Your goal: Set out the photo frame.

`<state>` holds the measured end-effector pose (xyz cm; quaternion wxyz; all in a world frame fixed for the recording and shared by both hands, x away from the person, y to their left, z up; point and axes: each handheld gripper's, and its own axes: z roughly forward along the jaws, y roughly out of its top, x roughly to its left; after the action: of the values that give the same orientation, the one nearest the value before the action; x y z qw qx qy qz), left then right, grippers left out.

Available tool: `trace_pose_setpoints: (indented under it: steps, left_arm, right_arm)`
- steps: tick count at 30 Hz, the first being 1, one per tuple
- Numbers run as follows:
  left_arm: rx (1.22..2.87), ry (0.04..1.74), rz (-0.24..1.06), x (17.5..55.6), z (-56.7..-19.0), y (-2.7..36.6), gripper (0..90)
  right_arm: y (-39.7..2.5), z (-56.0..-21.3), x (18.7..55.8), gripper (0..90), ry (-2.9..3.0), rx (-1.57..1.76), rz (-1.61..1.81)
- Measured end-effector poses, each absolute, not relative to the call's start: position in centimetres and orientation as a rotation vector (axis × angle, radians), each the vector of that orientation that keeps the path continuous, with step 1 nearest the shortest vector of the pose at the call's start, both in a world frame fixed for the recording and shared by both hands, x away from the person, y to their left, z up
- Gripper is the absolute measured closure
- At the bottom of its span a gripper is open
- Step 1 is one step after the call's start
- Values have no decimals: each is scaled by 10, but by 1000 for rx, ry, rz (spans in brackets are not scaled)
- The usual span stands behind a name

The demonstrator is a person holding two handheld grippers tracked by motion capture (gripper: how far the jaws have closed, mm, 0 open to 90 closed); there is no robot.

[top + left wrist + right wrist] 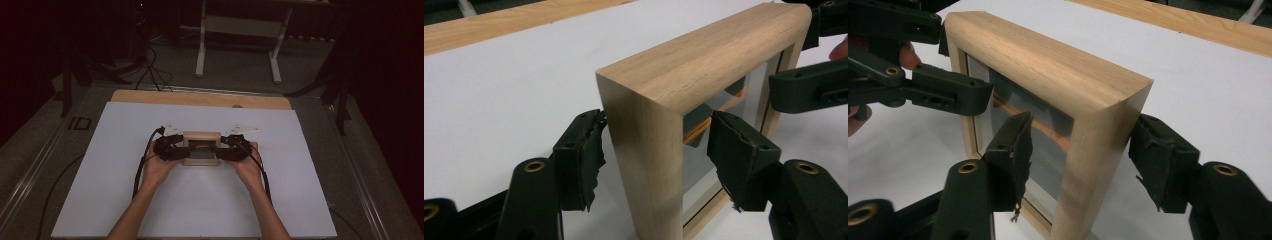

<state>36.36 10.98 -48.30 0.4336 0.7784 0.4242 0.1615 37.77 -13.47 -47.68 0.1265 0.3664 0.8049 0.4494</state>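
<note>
On the white table [125,200], two grippers [170,148] [233,148] straddle one wooden frame [201,136], jaws spread.

Dim room, lit table at its middle

A white rectangular sheet [200,200] covers a pale wooden tabletop [200,98], whose bare edge shows along the far side. Grey carpeted floor [240,65] lies beyond, with the white metal legs of a desk [201,45] standing on it, black cables [150,70] trailing at left, and dark curtains [385,75] at both sides.
</note>
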Motion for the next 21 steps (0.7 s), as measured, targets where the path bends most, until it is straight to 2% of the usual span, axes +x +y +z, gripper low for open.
trace_pose_setpoints:
  steps: [21]
  left_arm:
    - [1935,1054,439,351,-474,120,388]
  right_arm:
    - [-148,-471,371,348,2317,1085,1305]
